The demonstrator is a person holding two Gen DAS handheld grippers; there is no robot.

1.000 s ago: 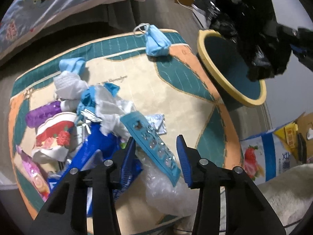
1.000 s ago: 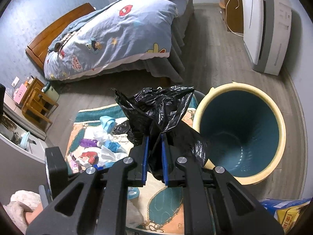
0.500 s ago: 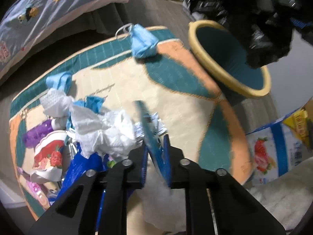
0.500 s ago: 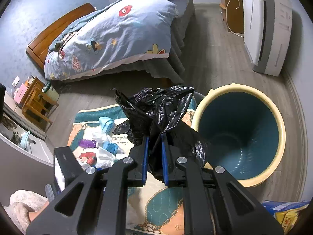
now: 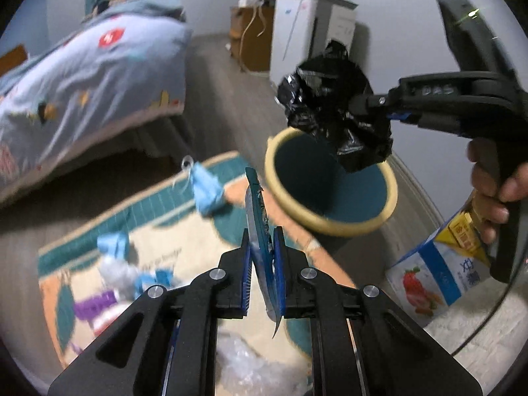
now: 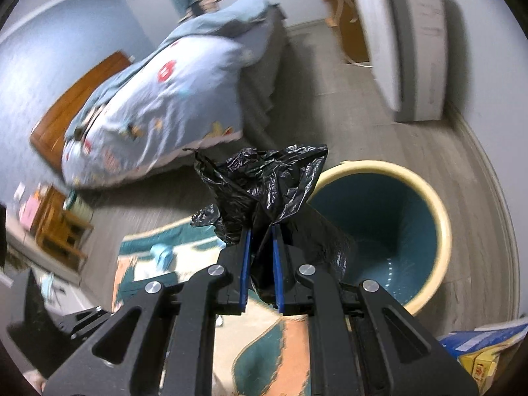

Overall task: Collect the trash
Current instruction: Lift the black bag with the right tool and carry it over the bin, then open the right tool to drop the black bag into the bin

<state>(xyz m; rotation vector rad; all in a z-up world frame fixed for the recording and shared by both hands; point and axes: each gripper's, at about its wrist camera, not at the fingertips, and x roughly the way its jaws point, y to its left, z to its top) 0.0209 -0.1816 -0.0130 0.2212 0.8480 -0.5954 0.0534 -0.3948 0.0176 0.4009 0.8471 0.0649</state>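
The left gripper (image 5: 262,260) was clamped on a blister strip (image 5: 259,217) at centre frame, beside the bin (image 5: 330,222); held by one end, the strip could slip and miss the rim. The right gripper (image 6: 260,260), angled downward, pinched the bag (image 6: 264,178) above the bin's left rim; its loose folds could block the opening.

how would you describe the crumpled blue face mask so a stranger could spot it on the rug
Start at the yellow-rimmed bin, then look left along the patterned rug's far green edge. The face mask lies there alone, pale blue, with a white ear loop, apart from the litter pile.
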